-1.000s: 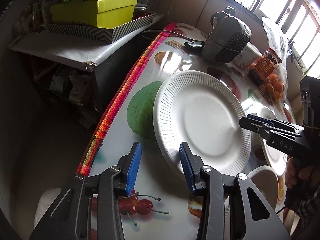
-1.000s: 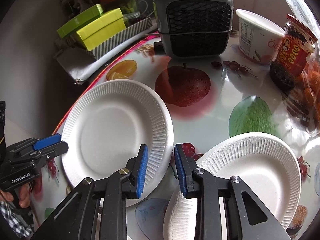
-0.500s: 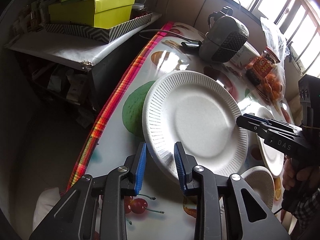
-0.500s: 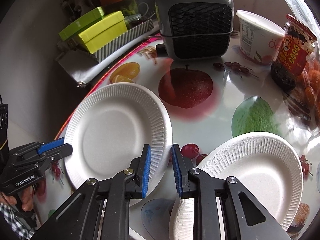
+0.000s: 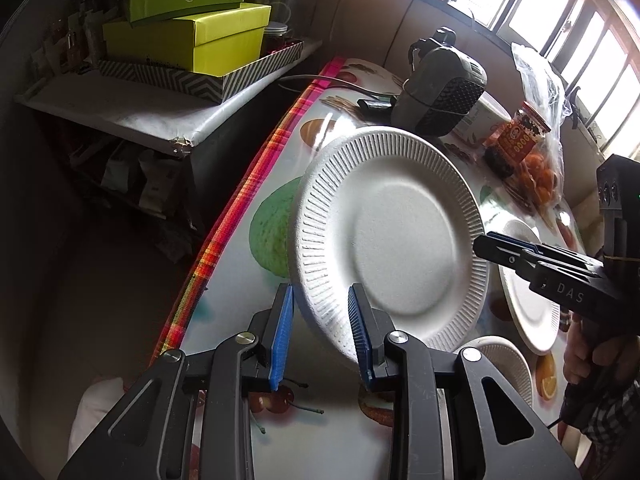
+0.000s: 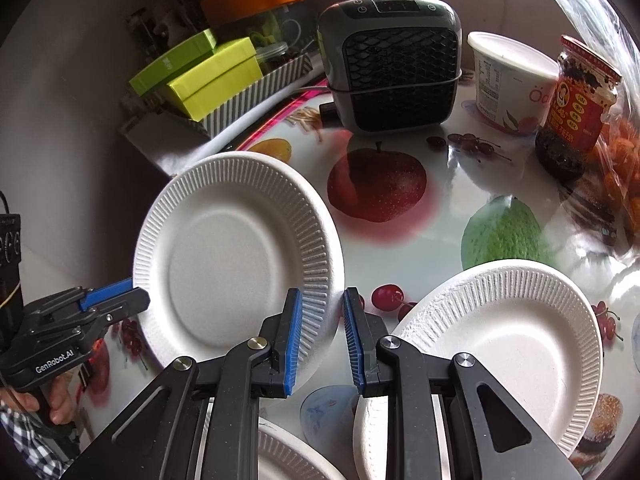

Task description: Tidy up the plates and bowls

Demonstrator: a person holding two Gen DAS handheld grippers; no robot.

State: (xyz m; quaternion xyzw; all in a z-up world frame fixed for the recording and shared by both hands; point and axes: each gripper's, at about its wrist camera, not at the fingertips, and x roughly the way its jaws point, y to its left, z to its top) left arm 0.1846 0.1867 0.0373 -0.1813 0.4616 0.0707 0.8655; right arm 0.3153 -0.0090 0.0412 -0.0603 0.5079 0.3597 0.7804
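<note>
Your left gripper (image 5: pixel 320 330) grips the paper plate (image 5: pixel 392 232) rim at seven o'clock; your right gripper (image 6: pixel 320 336) pinches its opposite edge. Lift evenly toward the second plate (image 6: pixel 504 344).

The near rim of the tilted paper plate (image 5: pixel 384 240) passes behind the left claw's (image 5: pixel 320 334) blue pads, so contact there cannot be judged. The paper bowl (image 5: pixel 500 360) is partly hidden by that claw's arm. A second paper plate (image 6: pixel 504 344) is cut by the right claw (image 6: pixel 322 340). Another plate's rim (image 6: pixel 292 456) runs off the bottom edge. Jar (image 6: pixel 576 112) label text is unreadable.
</note>
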